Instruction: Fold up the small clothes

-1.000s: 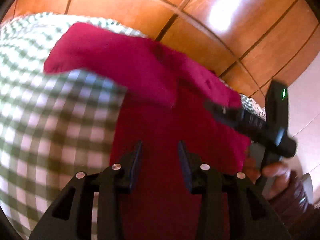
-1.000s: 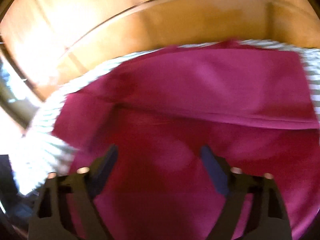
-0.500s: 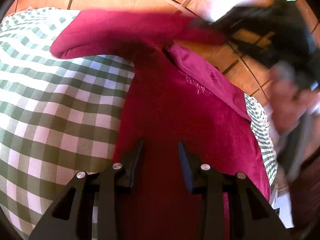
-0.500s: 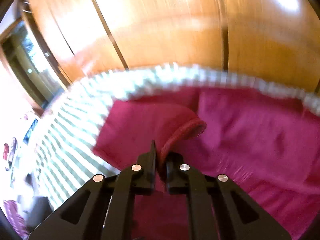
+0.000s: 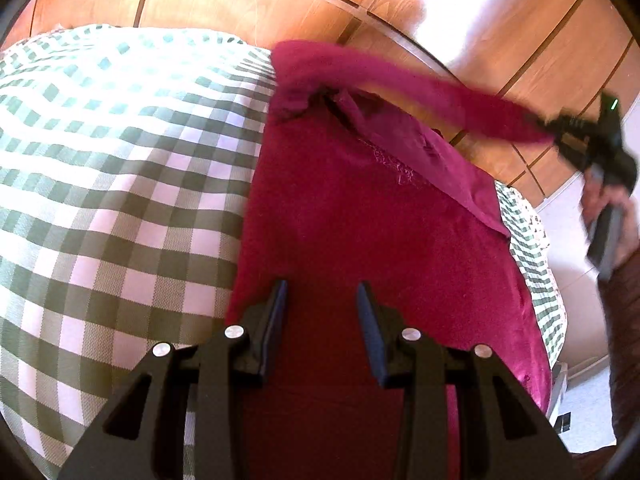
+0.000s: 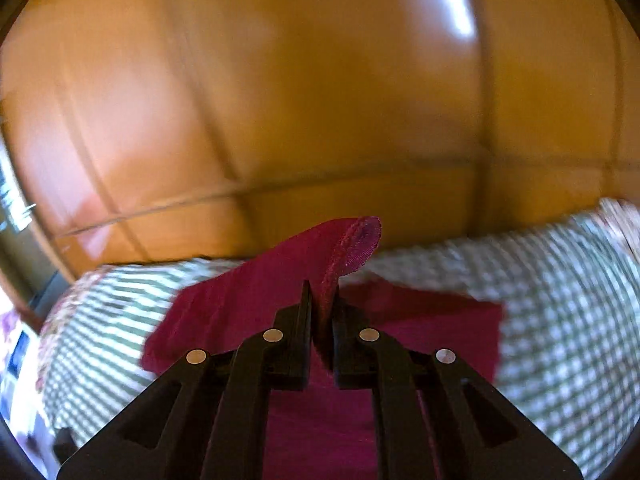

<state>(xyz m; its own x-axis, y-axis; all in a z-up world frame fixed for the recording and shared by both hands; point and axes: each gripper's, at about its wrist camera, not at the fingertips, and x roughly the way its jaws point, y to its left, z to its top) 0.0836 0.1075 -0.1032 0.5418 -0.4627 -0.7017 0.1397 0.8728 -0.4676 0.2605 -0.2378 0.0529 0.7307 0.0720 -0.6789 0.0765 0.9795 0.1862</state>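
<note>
A magenta long-sleeved top (image 5: 360, 232) lies flat on a green-and-white checked cloth (image 5: 120, 168). My left gripper (image 5: 322, 300) hovers low over the garment's near part, its fingers apart and nothing pinched between them. One sleeve (image 5: 420, 88) is stretched up and out to the right, blurred by motion. My right gripper (image 5: 560, 136) holds its end. In the right wrist view the right gripper (image 6: 322, 300) is shut on the sleeve's ribbed cuff (image 6: 356, 244), which sticks up beyond the fingertips, with the rest of the top (image 6: 420, 320) below.
Glossy wooden wardrobe panels (image 5: 240, 4) rise behind the bed, filling the right wrist view's upper half (image 6: 320, 80). A person's hand (image 5: 612, 208) grips the right tool's handle at the far right. The checked cloth (image 6: 560, 312) extends on both sides of the garment.
The right gripper closed on the sleeve cuff, then lifted and swung it out to the right, stretching the sleeve off the body. The left gripper stayed in place.
</note>
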